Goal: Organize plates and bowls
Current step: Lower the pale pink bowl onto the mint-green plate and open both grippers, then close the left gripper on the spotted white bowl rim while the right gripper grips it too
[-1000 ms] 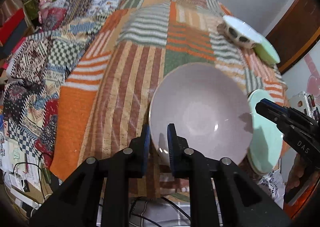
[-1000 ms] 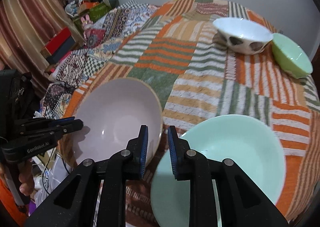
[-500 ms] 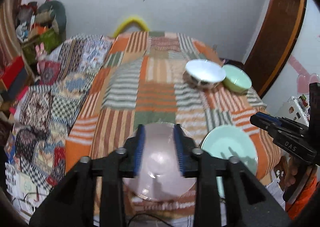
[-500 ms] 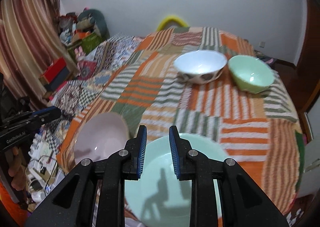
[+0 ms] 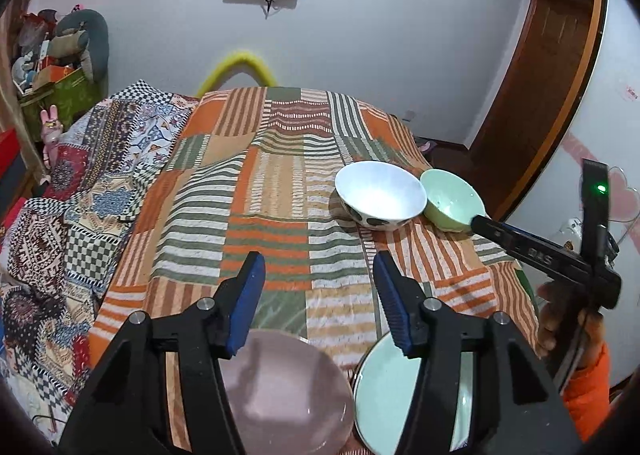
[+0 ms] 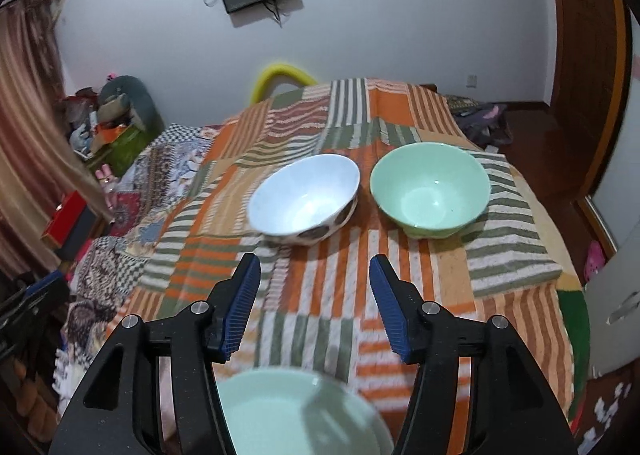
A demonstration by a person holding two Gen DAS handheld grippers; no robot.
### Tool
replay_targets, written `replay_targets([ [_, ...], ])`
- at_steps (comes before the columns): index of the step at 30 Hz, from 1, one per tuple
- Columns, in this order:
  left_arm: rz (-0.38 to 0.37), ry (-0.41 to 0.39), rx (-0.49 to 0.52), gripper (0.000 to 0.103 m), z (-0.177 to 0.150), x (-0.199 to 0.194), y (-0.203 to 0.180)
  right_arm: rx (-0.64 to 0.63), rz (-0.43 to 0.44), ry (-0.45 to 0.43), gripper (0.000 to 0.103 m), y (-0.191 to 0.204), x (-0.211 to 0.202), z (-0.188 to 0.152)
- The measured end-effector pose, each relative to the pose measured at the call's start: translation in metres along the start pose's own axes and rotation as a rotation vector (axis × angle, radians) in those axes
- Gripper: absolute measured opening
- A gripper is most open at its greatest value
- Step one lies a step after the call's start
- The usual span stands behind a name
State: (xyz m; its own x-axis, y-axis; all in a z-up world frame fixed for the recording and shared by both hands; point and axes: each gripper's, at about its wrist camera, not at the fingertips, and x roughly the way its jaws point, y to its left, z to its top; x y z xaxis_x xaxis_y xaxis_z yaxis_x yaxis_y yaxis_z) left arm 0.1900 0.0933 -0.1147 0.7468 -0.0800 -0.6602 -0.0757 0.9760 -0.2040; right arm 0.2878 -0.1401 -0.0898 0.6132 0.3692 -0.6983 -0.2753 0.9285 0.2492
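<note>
My left gripper (image 5: 318, 269) is open and empty, raised above a pale pink plate (image 5: 280, 387) at the near edge of the striped patchwork cloth (image 5: 280, 215). A mint green plate (image 5: 384, 387) lies right beside it and also shows in the right wrist view (image 6: 288, 411). My right gripper (image 6: 314, 275) is open and empty above that green plate; its body shows at the right of the left wrist view (image 5: 536, 251). Farther back stand a white spotted bowl (image 6: 304, 201) and a green bowl (image 6: 430, 187), side by side.
A patterned quilt (image 5: 80, 183) covers the bed's left side. Cluttered boxes and toys (image 5: 56, 67) stand at the far left. A wooden door frame (image 5: 540, 95) is at the right. A yellow arch (image 5: 240, 63) rises behind the bed.
Both grippers have let go of their plates, opened wide and lifted up and back. The pink and green plates now lie on the cloth at the near edge.
</note>
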Motion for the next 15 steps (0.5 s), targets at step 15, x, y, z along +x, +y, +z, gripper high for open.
replay_targets([
  [15, 0.03, 0.097, 0.063, 0.056, 0.026, 0.1, 0.004, 0.077, -0.012, 0.135, 0.053, -0.016, 0.109, 0.024],
])
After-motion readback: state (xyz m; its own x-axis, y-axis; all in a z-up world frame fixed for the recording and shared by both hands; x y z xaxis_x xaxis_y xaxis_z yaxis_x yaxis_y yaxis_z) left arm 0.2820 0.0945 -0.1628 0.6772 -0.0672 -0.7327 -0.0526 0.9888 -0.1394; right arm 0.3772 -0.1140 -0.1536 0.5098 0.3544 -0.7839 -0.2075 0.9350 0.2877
